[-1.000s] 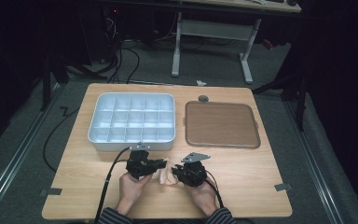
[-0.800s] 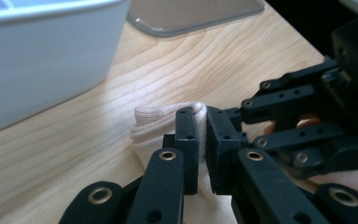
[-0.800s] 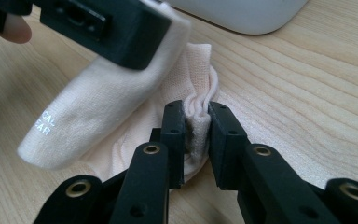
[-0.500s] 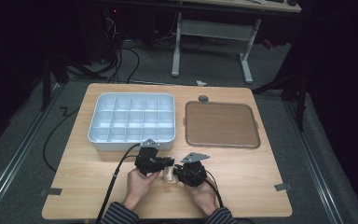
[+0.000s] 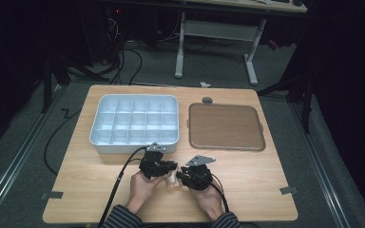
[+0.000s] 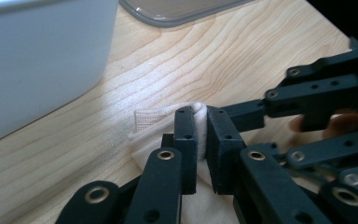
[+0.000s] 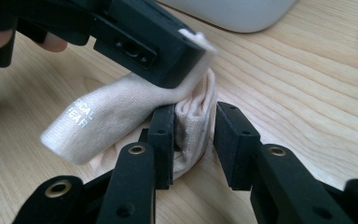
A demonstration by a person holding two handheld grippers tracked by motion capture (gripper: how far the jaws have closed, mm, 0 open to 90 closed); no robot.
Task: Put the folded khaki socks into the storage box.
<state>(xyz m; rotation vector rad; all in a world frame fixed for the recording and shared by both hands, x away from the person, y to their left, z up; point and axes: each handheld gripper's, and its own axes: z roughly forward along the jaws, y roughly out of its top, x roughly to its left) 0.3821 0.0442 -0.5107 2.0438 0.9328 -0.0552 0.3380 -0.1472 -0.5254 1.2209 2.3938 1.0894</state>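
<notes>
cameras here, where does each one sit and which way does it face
High view: fixed above the person's side, looking forward and down on the table; forearms, both hands, left gripper and right gripper show.
Left gripper view: rides the left gripper, looking along its jaws shut on the beige sock toward the white compartment tray; the right gripper crosses at right.
Right gripper view: rides the right gripper, whose jaws have just been opening around the sock; the left gripper is above.
Shared: both gripper views show the sock and the tray.

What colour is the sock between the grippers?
Pale beige sock with small white lettering; the right gripper view shows it best.
</notes>
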